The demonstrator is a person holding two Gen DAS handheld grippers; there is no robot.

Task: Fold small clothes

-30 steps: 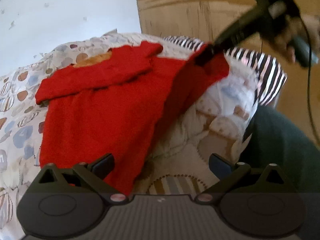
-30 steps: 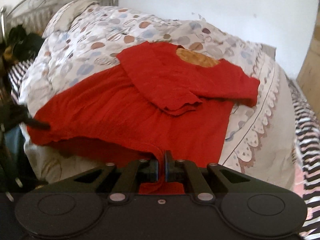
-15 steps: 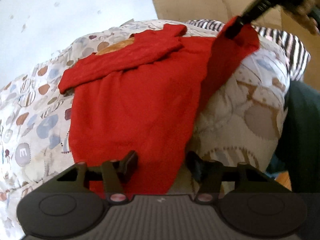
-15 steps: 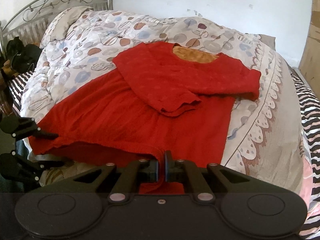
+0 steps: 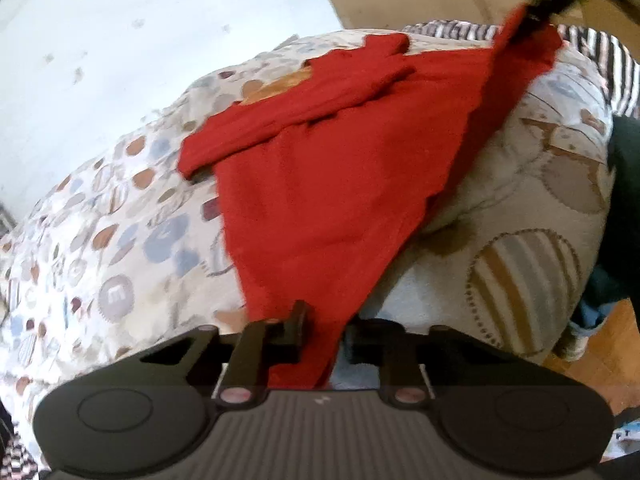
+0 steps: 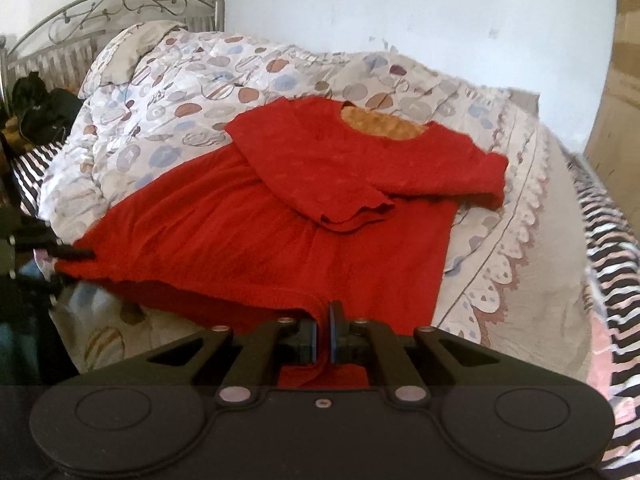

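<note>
Two hand-held grippers are working one red knitted short-sleeved top [image 6: 304, 232], which is lying spread on a quilt printed with brown and blue circles [image 6: 168, 92] across the middle of the right wrist frame. Its upper part, showing an orange lining at the neckline, is lying folded over the body, one sleeve pointing toward the right of the frame. Right hand-held gripper [image 6: 322, 338], bottom centre: jaws pressed together, clamping the hem. Left hand-held gripper [image 5: 323, 334], bottom centre of the left wrist frame: fingers standing a little apart with a hem corner hanging between them; whether they are pinching it cannot be told. Metal scrollwork headboard [image 6: 112, 8] sitting upper left, striped black-and-white sheet [image 6: 612, 240] running down the right edge.
</note>
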